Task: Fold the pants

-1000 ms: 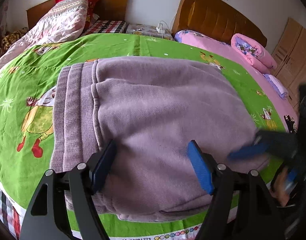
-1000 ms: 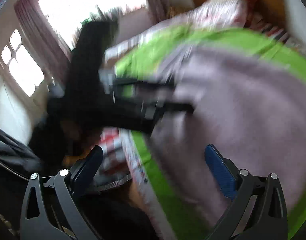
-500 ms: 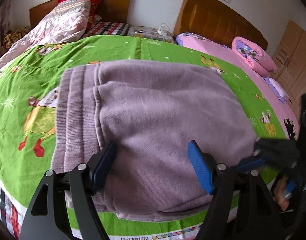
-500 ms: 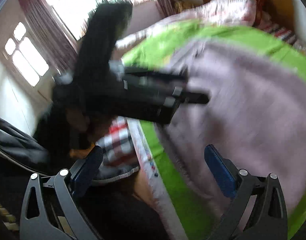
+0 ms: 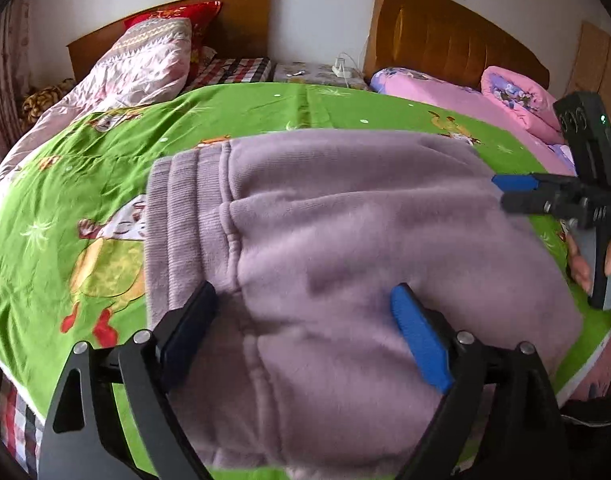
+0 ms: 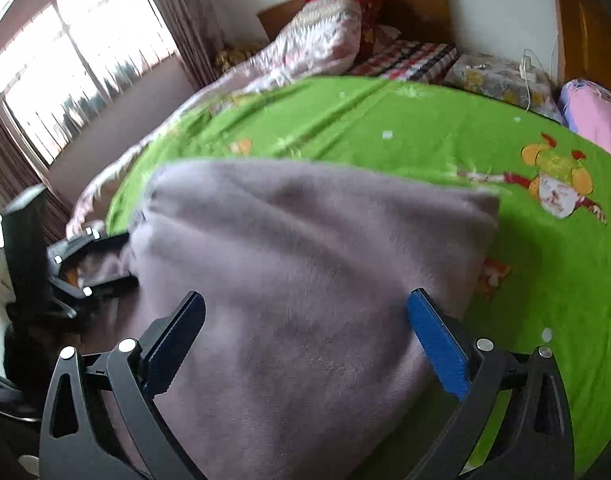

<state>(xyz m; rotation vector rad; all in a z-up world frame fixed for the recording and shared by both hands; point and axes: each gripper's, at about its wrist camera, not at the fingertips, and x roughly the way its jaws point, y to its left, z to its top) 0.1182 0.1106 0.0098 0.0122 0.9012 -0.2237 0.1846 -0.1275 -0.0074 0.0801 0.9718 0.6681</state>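
Note:
Mauve fleece pants (image 5: pixel 345 220) lie folded on the green cartoon sheet (image 5: pixel 85 200), the ribbed waistband at their left side. My left gripper (image 5: pixel 301 292) hovers over the near left part of the pants; its jaws are opening, with cloth between them but the pads not pressing it. At the pants' right edge in the left wrist view, my right gripper (image 5: pixel 499 191) is held by a hand (image 5: pixel 577 264). In its own view the right gripper (image 6: pixel 305 296) stands open above the pants (image 6: pixel 305 220). The left gripper (image 6: pixel 125 258) shows at the far left there.
Quilt and pillows (image 5: pixel 145 64) pile up at the head of the bed before a wooden headboard (image 5: pixel 445 40). Pink bedding (image 5: pixel 485 100) lies at the right. A window (image 6: pixel 65 60) is at the left. The bed's near edge runs just under the grippers.
The right gripper has swung from the bed's near edge onto the right part of the pants, rising in the left wrist view. The left jaws have spread a little wider; the pants lie still.

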